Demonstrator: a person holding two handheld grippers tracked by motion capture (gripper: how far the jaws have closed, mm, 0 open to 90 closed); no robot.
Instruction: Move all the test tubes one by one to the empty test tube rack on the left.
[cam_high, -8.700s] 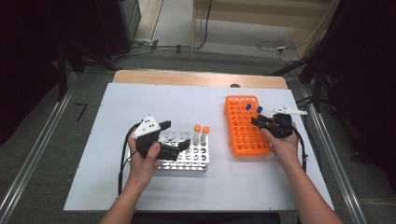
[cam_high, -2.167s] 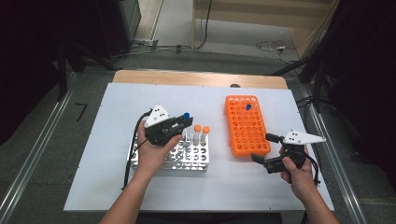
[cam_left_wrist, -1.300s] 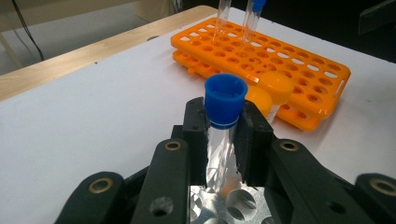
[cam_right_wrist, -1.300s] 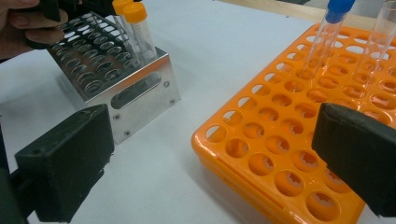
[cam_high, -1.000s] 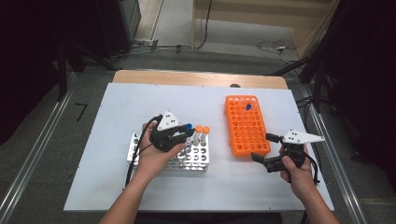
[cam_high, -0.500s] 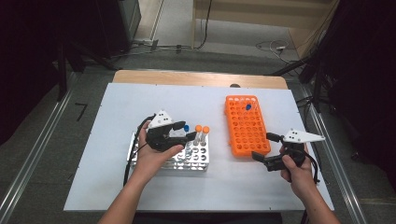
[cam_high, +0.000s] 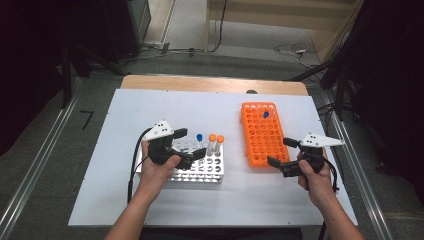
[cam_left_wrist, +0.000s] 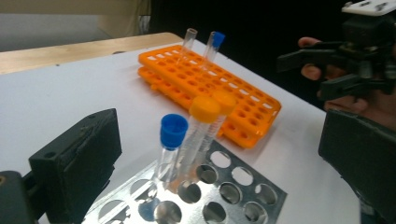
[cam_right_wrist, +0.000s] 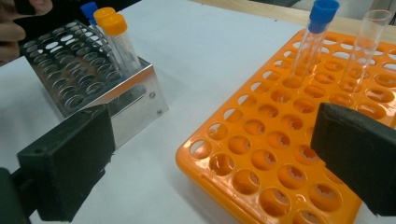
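On the white table (cam_high: 150, 107), two racks are placed: the metal rack (cam_high: 202, 167) holds three capped tubes, the orange rack (cam_high: 262, 135) two. Both the left gripper (cam_high: 191, 145), whose jaws have just been opening, and the right gripper (cam_high: 279, 152) are seen open, empty.

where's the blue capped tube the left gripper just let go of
The blue-capped tube stands in the metal rack, just left of the two orange-capped tubes, between the left gripper's open jaws.

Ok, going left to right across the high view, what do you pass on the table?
Left gripper → blue-capped tube in the metal rack → two orange-capped tubes → orange rack holding another blue-capped tube → right gripper.
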